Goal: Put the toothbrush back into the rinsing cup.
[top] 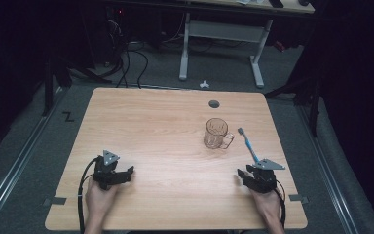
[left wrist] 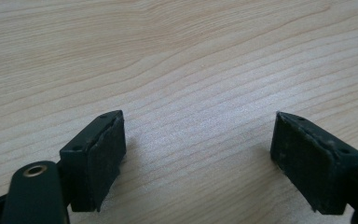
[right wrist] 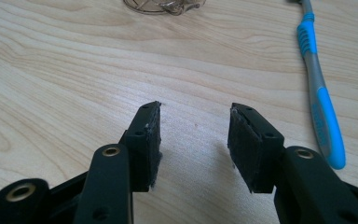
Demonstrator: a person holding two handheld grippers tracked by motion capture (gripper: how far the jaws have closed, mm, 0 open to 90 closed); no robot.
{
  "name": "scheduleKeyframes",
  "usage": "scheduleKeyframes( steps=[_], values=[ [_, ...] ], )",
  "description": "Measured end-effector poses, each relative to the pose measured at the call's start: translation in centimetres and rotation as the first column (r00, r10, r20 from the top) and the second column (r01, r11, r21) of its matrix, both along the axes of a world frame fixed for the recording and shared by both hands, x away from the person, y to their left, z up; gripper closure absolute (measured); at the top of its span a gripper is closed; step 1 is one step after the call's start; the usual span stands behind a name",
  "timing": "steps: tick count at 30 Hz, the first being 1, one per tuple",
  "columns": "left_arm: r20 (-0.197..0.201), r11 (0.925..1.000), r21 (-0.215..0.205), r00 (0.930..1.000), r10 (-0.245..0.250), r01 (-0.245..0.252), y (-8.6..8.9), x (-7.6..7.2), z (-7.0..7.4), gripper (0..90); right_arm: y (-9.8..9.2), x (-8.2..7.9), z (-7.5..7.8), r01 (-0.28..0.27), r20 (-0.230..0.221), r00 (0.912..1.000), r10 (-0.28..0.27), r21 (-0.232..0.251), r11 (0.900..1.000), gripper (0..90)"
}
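1. Two grippers sit low on the near part of the wooden table [top: 165, 122], one per hand, both w/ nothing between the jaws.
2. Left gripper [top: 126, 173]: near-left area of the table, held by the person's left hand [top: 100, 195]. Jaws spread wide; in the left gripper view [left wrist: 198, 154] just bare wood grain lies between the two black pads [left wrist: 105, 156]. Its cable [top: 81, 195] loops back along the forearm toward the near edge.
3. Right gripper [top: 241, 174]: near-right area, in the right hand [top: 265, 202], grey three-cornered plate on top. Jaws apart but narrower than the left pair. The right gripper view [right wrist: 193, 140] shows bare table in the gap, pads not pressing on anything.
4. Toothbrush [top: 248, 145]: blue and grey, lying flat on the table's right side, bristle head toward the far end, handle end running in under the right gripper's plate as seen from above. In the right gripper view [right wrist: 319, 93] it lies just beside the right-hand jaw, outside the gap, not touching the pads.
5. Glass mug [top: 216, 133]: clear, w/ handle, upright, just left of the toothbrush head, apart from it. Well ahead of the right gripper; its base shows at the top edge of the right gripper view [right wrist: 163, 5].
6. Dark round hole [top: 214, 104] in the tabletop, beyond the mug, near the far edge.
7. Behind the table: grey floor, a white-legged desk [top: 219, 34], cables.
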State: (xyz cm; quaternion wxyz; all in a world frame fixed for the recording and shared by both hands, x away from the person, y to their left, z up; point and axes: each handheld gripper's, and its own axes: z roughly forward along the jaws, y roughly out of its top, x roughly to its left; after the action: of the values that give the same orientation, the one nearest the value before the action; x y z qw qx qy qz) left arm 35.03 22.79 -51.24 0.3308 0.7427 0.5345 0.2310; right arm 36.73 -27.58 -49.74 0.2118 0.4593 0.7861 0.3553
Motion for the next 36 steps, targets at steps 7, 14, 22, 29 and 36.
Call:
scheduleKeyframes(
  steps=[7, 14, 22, 29, 36],
  values=[
    [0.0, 1.0, 0.0, 1.0, 0.0, 0.0, 0.0, 0.0, 0.0, 18.6, -0.4, -0.4, 0.4, -0.003, 0.008, 1.0, 0.003, -0.001, 1.0, 55.7],
    [0.0, 1.0, 0.0, 1.0, 0.0, 0.0, 0.0, 0.0, 0.0, 18.6, -0.7, -0.8, 0.8, -0.004, 0.004, 1.0, 0.003, 0.01, 1.0, 56.5],
    [0.0, 1.0, -0.001, 1.0, 0.0, 0.0, 0.0, 0.0, 0.0, 18.6, -1.6, -1.1, 1.0, 0.013, -0.003, 0.9999, -0.013, 0.012, 1.0, 57.7],
    [0.0, 1.0, -0.001, 1.0, 0.0, 0.0, 0.0, 0.0, 0.0, 18.6, -2.1, -1.1, 1.2, 0.021, -0.004, 0.9998, -0.021, 0.0, 1.0, 58.0],
    [-0.001, 1.0, 0.0, 1.0, 0.0, 0.0, 0.0, 0.0, 0.0, 18.6, -2.2, -0.9, 1.4, 0.021, 0.003, 0.9998, -0.021, -0.003, 1.0, 58.1]
  ],
)
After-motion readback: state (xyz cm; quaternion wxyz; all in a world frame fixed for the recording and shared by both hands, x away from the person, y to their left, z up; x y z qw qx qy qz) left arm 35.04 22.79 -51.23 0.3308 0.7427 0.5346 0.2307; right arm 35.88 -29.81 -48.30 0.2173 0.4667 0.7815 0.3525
